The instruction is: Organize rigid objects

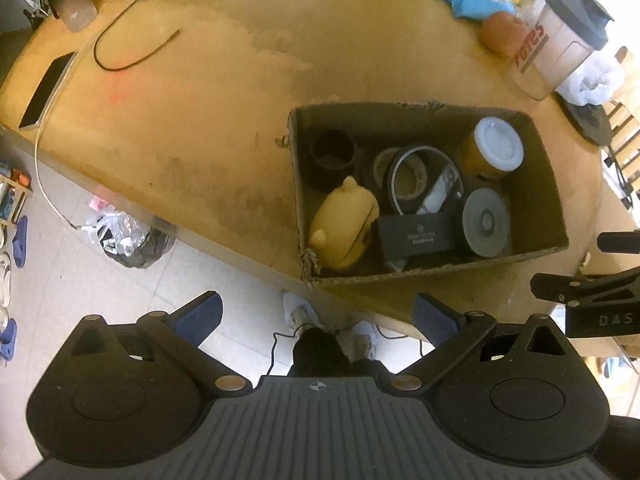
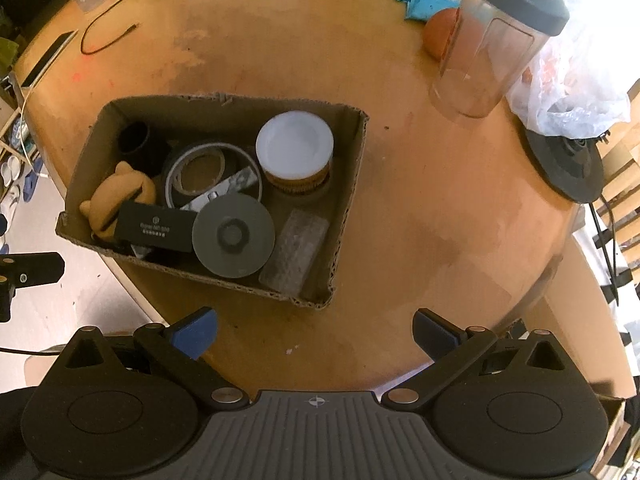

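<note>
A cardboard box (image 1: 536,184) (image 2: 352,184) sits on the round wooden table near its front edge. Inside lie a yellow bear-shaped case (image 1: 344,220) (image 2: 120,192), a black cup (image 1: 334,150) (image 2: 136,138), a tape roll (image 1: 424,180) (image 2: 208,172), a white-lidded jar (image 1: 494,146) (image 2: 296,152), a grey disc (image 1: 486,222) (image 2: 234,236), a black box (image 1: 416,236) (image 2: 154,226) and a grey block (image 2: 294,250). My left gripper (image 1: 318,318) hangs open, empty, over the table edge below the box. My right gripper (image 2: 316,334) is open and empty just right of the box's near corner.
A clear shaker bottle (image 2: 500,40) (image 1: 560,48) stands at the back right beside an orange ball (image 2: 440,32) and a plastic bag (image 2: 568,88). A black cable (image 1: 128,56) and a phone (image 1: 46,92) lie at the left. A person's shoes (image 1: 300,316) show on the floor.
</note>
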`<state>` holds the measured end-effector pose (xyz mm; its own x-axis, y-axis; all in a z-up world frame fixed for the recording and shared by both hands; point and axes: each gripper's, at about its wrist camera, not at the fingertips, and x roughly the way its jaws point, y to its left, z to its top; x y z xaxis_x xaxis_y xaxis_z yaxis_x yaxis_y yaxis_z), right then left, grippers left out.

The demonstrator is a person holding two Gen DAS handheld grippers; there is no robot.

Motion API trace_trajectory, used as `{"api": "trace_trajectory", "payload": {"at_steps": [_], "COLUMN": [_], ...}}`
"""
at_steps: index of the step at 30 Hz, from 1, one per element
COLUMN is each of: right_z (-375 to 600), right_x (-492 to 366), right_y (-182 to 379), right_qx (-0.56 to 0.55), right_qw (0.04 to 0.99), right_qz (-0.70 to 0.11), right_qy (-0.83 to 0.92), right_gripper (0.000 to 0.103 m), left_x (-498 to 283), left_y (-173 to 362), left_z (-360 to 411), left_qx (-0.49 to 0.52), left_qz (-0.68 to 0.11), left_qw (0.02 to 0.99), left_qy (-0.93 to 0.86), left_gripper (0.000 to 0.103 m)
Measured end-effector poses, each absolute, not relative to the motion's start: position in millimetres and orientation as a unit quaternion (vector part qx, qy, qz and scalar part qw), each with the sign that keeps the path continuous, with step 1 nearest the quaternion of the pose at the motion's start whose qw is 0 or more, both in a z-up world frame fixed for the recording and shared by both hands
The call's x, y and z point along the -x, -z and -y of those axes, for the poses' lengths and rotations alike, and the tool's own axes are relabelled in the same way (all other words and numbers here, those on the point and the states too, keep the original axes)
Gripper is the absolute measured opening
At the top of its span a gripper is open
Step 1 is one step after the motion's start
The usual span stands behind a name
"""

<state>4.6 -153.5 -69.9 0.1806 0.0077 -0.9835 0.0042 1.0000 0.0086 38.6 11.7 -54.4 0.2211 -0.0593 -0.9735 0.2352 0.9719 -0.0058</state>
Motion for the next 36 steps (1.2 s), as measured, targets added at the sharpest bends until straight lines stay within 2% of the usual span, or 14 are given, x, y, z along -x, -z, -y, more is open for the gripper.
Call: {"api": "trace_trajectory", "payload": {"at_steps": [36], "right_z": [160.0], "right_x": [-9.5], "right_y": [71.9], "right_qx": [0.005], "right_qw": [0.765], "right_qz": [-0.643], "right_qy": [-0.011], "right_gripper": [0.103], "left_x": [-41.3], "left_y": [61.6], "left_z": [-5.8], "left_qx": [-0.069], "left_qz": [-0.633], "left_qw": [0.766], "left_qy": [0.087], "left_gripper": [0.103]}}
